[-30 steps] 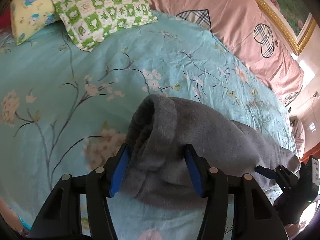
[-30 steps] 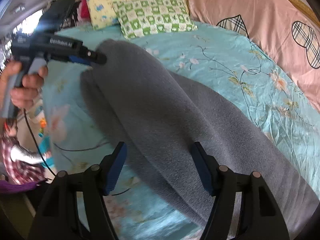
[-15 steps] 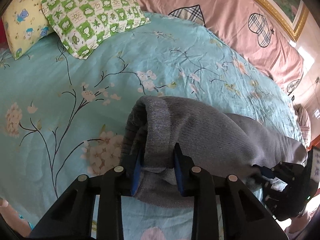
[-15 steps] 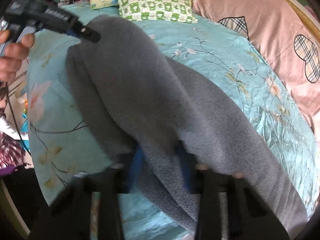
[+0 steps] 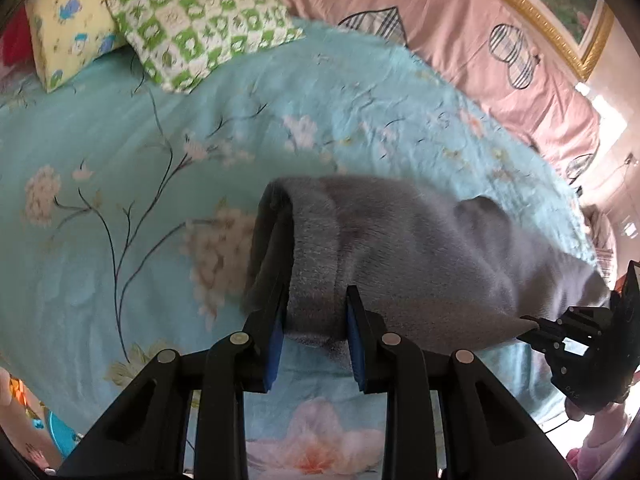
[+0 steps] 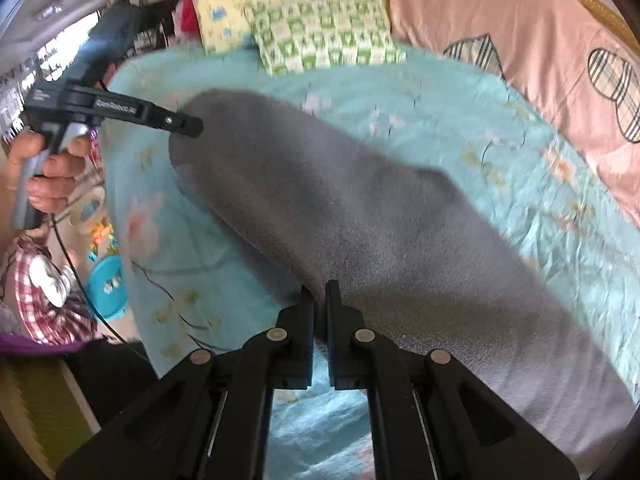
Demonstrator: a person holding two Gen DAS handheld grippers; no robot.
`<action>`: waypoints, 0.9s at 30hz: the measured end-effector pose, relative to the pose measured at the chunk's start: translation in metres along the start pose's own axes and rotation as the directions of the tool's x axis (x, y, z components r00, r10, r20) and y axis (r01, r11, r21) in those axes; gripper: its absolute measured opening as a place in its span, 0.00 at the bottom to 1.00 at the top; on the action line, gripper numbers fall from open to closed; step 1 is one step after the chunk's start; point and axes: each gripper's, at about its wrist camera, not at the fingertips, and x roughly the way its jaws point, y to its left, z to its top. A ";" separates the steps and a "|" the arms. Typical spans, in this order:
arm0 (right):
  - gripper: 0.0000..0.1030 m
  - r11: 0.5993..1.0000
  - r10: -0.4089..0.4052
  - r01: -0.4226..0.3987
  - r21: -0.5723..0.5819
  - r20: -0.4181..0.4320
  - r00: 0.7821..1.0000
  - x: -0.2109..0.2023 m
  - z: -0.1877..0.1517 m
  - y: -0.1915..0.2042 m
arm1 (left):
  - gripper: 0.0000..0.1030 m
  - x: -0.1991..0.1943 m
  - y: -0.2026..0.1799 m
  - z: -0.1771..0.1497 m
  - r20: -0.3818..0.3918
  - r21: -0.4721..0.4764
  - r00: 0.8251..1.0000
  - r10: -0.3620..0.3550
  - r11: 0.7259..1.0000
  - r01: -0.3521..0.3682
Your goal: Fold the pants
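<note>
Grey fleece pants (image 5: 400, 248) lie stretched across a turquoise floral bedsheet (image 5: 160, 152). My left gripper (image 5: 316, 312) is shut on one bunched end of the pants, with the cloth thick between its blue pads. My right gripper (image 6: 320, 300) is shut tight on the near edge of the pants (image 6: 360, 220) further along. Each gripper shows in the other's view: the right one (image 5: 536, 322) at the pants' far right edge, the left one (image 6: 188, 126) at the far end, held in a hand.
A green checked pillow (image 5: 200, 20) and a yellow pillow (image 5: 68, 20) lie at the head of the bed. A pink quilt (image 5: 460, 40) runs along the far side. A child and toys (image 6: 60, 280) are on the floor beside the bed.
Both grippers were open around the pants a second ago and have closed on the cloth. The pants are now pulled up and stretched between them.
</note>
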 end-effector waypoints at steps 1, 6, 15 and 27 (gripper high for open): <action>0.07 1.000 0.003 -0.003 0.011 -0.016 1.000 0.007 -0.002 0.000 | 0.27 0.002 0.000 -0.002 0.004 0.003 1.000 0.007 1.000 -0.007; 0.22 0.997 0.028 -0.025 0.071 -0.050 0.998 0.017 -0.004 -0.007 | 0.32 -0.008 -0.005 -0.003 0.039 0.021 0.999 0.035 0.999 -0.036; 0.47 0.989 0.096 -0.101 0.103 0.059 0.994 -0.023 0.015 -0.012 | 0.55 -0.042 0.004 -0.010 0.069 -0.049 0.996 0.049 0.998 -0.046; 0.47 0.954 0.078 -0.104 0.282 0.102 0.992 -0.001 0.063 -0.093 | 0.59 -0.016 0.019 -0.031 -0.044 -0.193 0.997 -0.063 0.980 0.053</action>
